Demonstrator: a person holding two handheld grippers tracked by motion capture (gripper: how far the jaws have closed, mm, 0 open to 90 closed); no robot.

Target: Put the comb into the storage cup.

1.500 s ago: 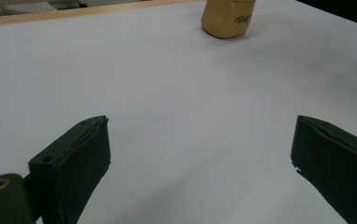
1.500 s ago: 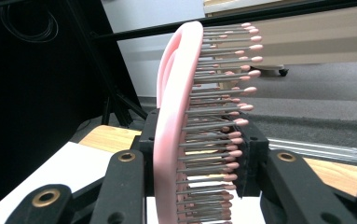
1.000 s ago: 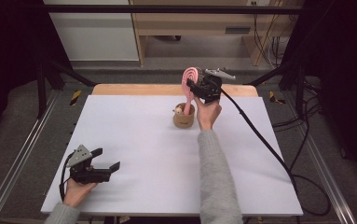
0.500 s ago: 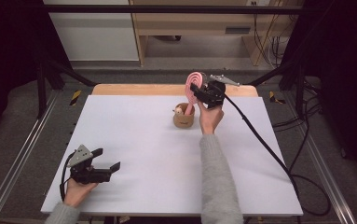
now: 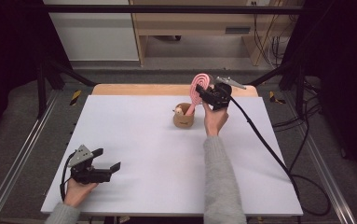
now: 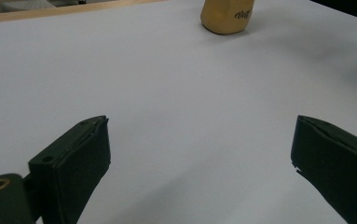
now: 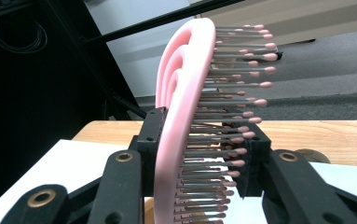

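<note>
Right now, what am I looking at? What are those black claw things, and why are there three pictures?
A person sits at a white table and holds a black claw tool, called a gripper, in each hand. One picture comes from a camera high above the table. The other two come from small cameras riding on the grippers, looking out along their black jaws.

The left gripper rests near the front of the table with its jaws wide apart, holding nothing. The right gripper pinches a pink hairbrush with lots of bristles. The brush's lower end goes into a small tan cup standing on the table. From up close, that cup also shows in the left gripper view.
</note>
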